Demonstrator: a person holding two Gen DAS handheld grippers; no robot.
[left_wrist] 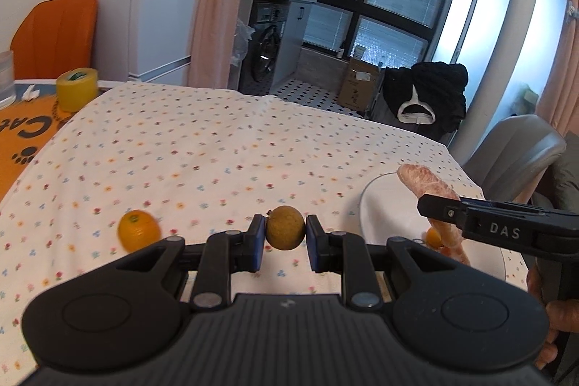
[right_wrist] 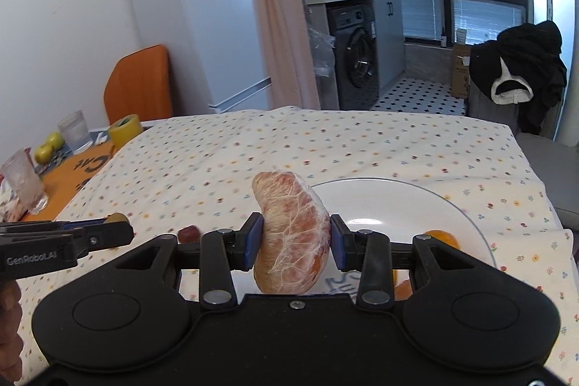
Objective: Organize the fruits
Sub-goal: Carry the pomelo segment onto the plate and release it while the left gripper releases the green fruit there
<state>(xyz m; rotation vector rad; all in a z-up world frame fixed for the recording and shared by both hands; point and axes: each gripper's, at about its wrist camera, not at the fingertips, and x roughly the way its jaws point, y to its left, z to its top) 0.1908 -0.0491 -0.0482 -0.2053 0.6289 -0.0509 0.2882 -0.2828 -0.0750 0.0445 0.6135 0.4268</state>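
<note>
A peeled citrus segment (right_wrist: 291,232) is clamped in the right gripper (right_wrist: 295,237) above the near edge of the white plate (right_wrist: 416,201). Left of the plate, a small brown fruit (left_wrist: 285,227) is pinched by the left gripper (left_wrist: 285,237). Either could be crushed by squeezing or dropped short of the plate.

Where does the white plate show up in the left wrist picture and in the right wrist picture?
Left wrist view: the white plate sits at lower right, partly behind the right gripper and its peeled citrus segment.
Right wrist view: the plate lies centre-right, just beyond the segment.
Shared landmark: the yellow tape roll at the table's far left.
</note>
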